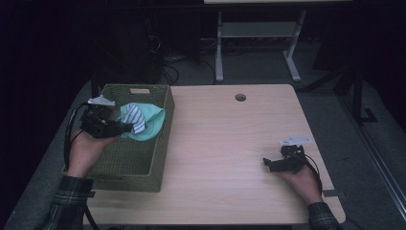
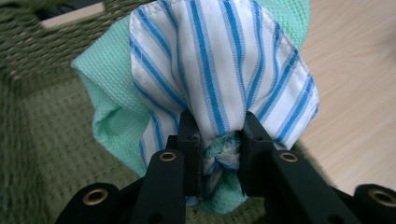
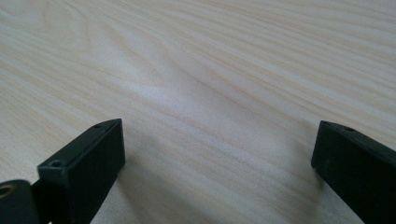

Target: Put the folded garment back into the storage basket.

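Pinching soft cloths over my woven basket.
My left gripper clamps the blue-striped cloth and mint waffle-weave cloth; right gripper gapes above the pale-grained bench.

From my seat at the controls, the basket sits on the left side of the worktop, its left part overhanging the left edge. My left gripper is over the basket's far half, and two cloths, the striped cloth lying on the plain cloth, hang from it above the basket's right wall. My right gripper rests on the worktop near the right edge, toward the near side, well apart from the basket. A round hole lies in the worktop's far part, right of the basket.
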The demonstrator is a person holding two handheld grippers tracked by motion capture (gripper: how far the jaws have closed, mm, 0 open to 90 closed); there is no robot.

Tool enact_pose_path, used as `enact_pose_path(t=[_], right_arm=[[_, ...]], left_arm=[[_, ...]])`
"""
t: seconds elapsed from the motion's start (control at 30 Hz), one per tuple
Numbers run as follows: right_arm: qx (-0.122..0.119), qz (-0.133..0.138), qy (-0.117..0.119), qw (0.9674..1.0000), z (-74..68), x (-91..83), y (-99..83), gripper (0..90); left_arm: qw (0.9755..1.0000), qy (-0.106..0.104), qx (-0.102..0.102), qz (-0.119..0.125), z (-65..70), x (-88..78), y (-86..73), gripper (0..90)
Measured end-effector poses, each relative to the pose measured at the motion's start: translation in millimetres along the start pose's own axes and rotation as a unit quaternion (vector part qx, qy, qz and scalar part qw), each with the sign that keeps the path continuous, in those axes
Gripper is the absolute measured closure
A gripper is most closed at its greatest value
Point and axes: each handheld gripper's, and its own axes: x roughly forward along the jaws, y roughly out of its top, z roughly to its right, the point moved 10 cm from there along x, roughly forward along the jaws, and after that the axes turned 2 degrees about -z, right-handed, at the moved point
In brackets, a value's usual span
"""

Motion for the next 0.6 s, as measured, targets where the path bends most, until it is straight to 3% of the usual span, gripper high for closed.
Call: enact_pose_path(t=[0.2,0.4,0.6], right_arm=[[0.001,0.000,0.000,1.0000,-0.1,0.0,0.1,2.2],[0.001,0.000,0.000,1.0000,-0.2,0.0,0.2,2.2],[0.001,0.000,0.000,1.0000,-0.2,0.0,0.2,2.2]], left_arm=[[0.9995,0.024,-0.013,-0.014,-20.5,6.9,-13.6,73.5],[0.9987,0.030,-0.031,-0.028,-36.9,19.2,-29.2,73.6],[0.9980,0.033,-0.033,-0.042,-46.1,33.8,-37.9,73.5]])
